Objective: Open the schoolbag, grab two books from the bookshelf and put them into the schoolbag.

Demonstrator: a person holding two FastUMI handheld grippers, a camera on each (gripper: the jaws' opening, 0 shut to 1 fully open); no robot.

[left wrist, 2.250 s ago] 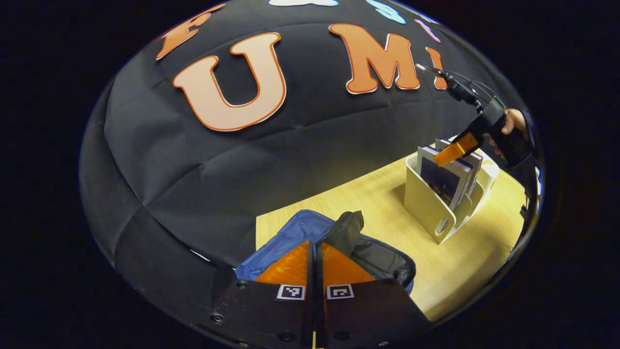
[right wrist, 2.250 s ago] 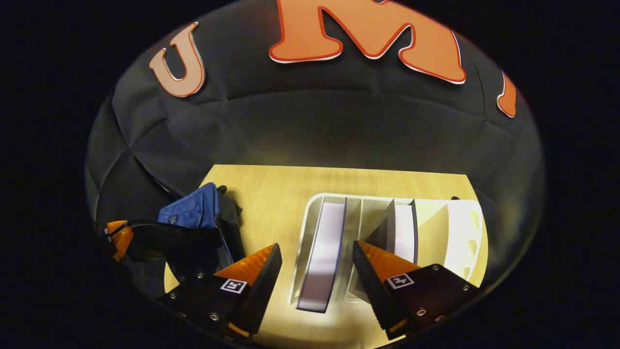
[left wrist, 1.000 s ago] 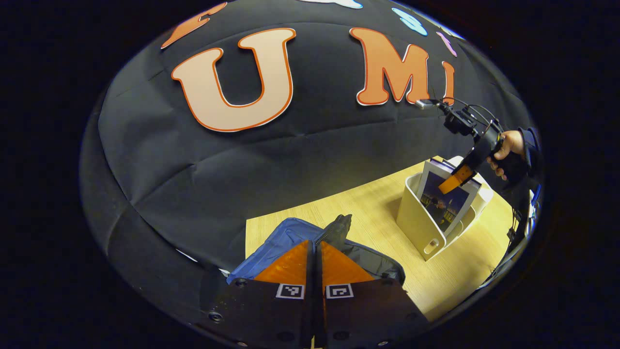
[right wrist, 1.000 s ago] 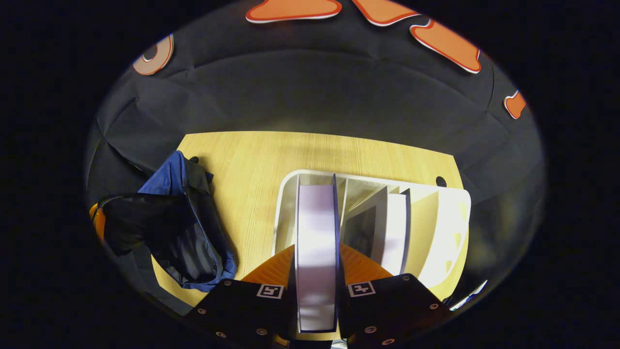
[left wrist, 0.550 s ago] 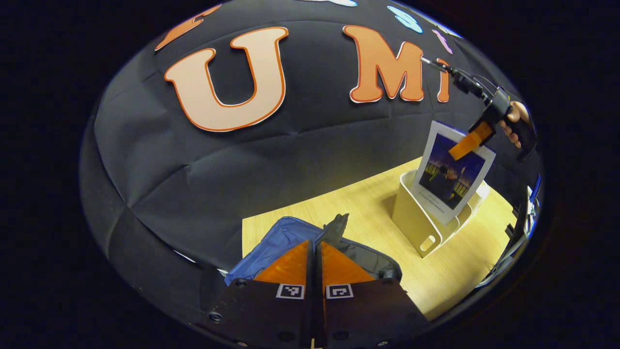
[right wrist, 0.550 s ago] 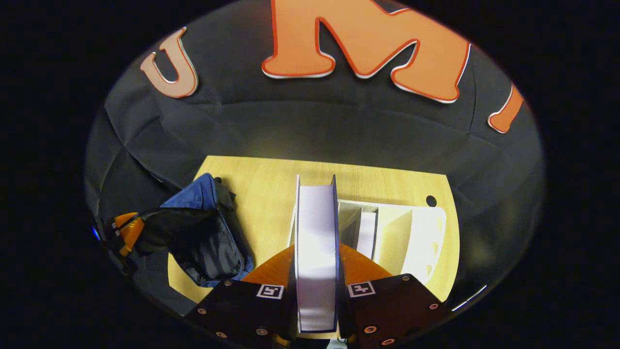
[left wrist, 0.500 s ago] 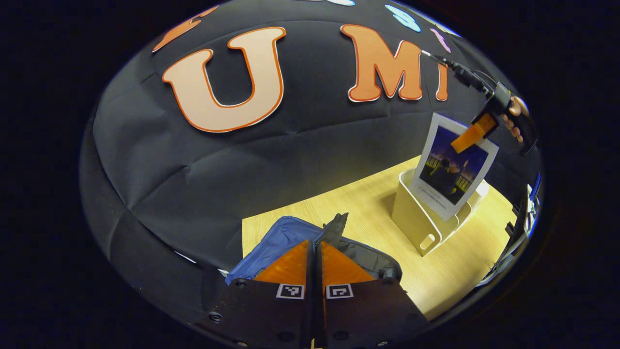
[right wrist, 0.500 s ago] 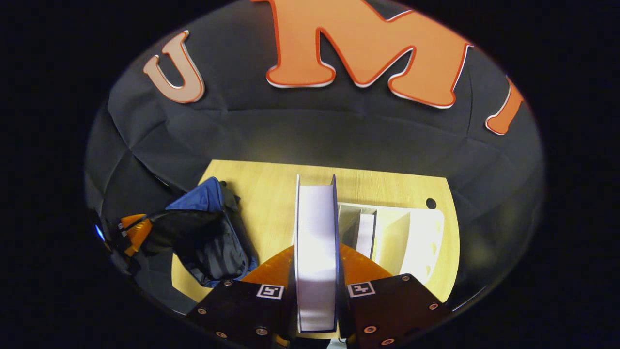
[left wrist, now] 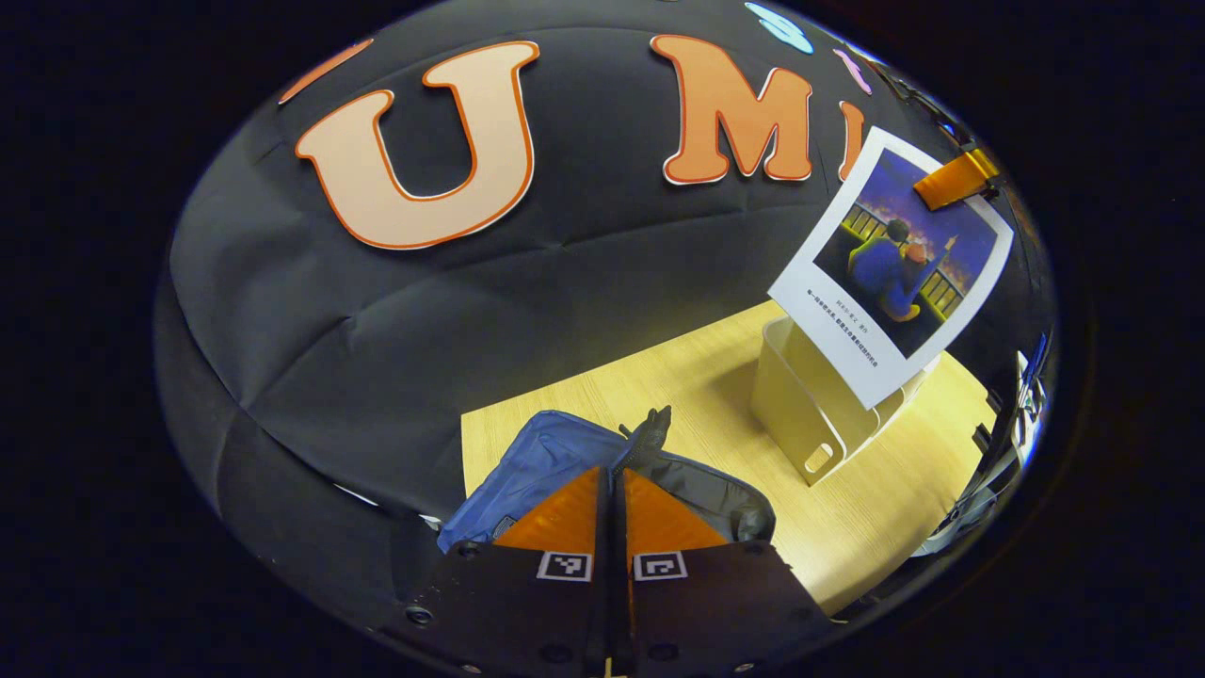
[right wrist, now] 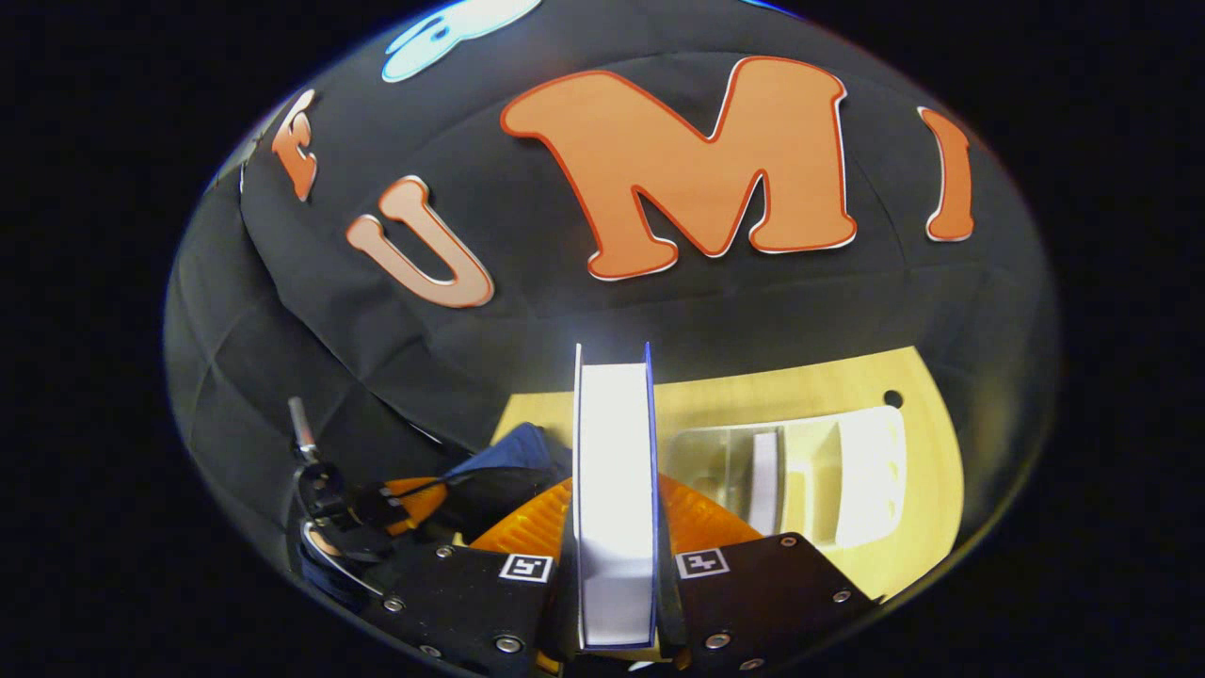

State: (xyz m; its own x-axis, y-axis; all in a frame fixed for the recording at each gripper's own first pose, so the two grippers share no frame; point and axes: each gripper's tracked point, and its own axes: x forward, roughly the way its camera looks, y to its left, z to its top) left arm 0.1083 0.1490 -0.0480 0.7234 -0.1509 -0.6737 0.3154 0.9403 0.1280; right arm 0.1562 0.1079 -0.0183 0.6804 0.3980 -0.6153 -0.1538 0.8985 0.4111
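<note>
left hand-held gripper [left wrist: 612,490] closed, right hand-held gripper [right wrist: 614,527] clamped

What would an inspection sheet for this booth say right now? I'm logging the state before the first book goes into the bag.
Surface: wooden table, bare between the things.
Job's things: blue schoolbag with its mouth pulled open; white bookshelf holding one more book; lifted book in the air, clear of the shelf.
Clutter: nothing seen.
Grippers: right gripper clamps the lifted book; left gripper shut, at the bag's edge; whether it pinches fabric is unclear.
Cables: nothing seen.
Surroundings: black cloth wall.
</note>
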